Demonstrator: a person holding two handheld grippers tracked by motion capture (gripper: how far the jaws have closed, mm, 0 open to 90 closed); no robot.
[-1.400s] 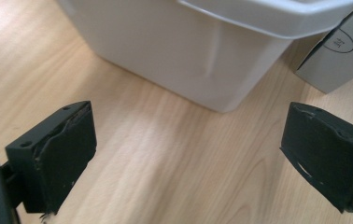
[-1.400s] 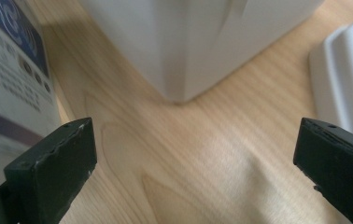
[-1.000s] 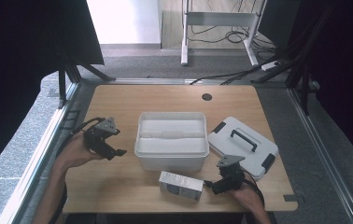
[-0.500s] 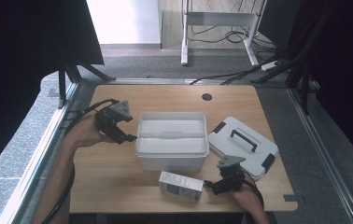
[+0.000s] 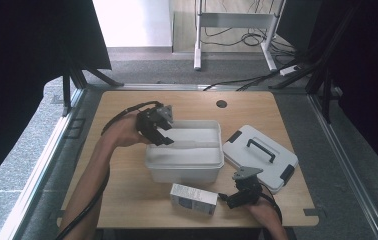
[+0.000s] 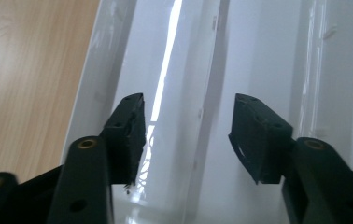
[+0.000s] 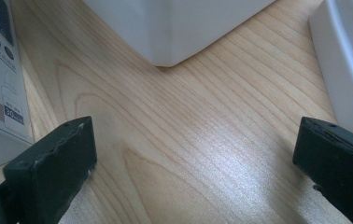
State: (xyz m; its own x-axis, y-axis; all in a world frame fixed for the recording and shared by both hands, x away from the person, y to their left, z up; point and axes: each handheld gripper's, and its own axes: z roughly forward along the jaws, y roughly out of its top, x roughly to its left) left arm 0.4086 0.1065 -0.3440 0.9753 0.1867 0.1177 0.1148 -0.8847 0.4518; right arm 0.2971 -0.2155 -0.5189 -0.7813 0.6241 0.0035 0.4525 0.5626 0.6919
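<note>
- Two hand-held grippers are working here, and only my left hand-held gripper (image 5: 163,134) is changing place: a second ago it was lying out over the bare table (image 5: 127,190) left of the white bin (image 5: 184,167), and now I am carrying it up and across so that it is hanging over the bin's near-left rim.
- Its jaws have just been closing from a wide spread to roughly half; in the left gripper view nothing is sitting between them, only the bin's pale floor beyond the left hand-held gripper (image 6: 187,135).
- I am reading this as the reach into the bin beginning, or a bid for its rim or the ridge along its floor; nothing is being pinched yet.
- My right hand-held gripper (image 5: 232,199) is resting where it was, low on the table at the front edge, jaws spread wide with bare wood between them.
- Just left of that right hand-held gripper the small carton (image 5: 193,198) is lying flat, close to one jaw but, as far as I can tell, untouched.
- Beyond its jaws the bin's front corner is showing, and to its right the white lid (image 5: 264,150) with a dark handle is lying flat beside the bin.
- As for looks, the bin is standing upright, open-topped, glossy white plastic, empty inside, with a long ridge running along its floor.
</note>
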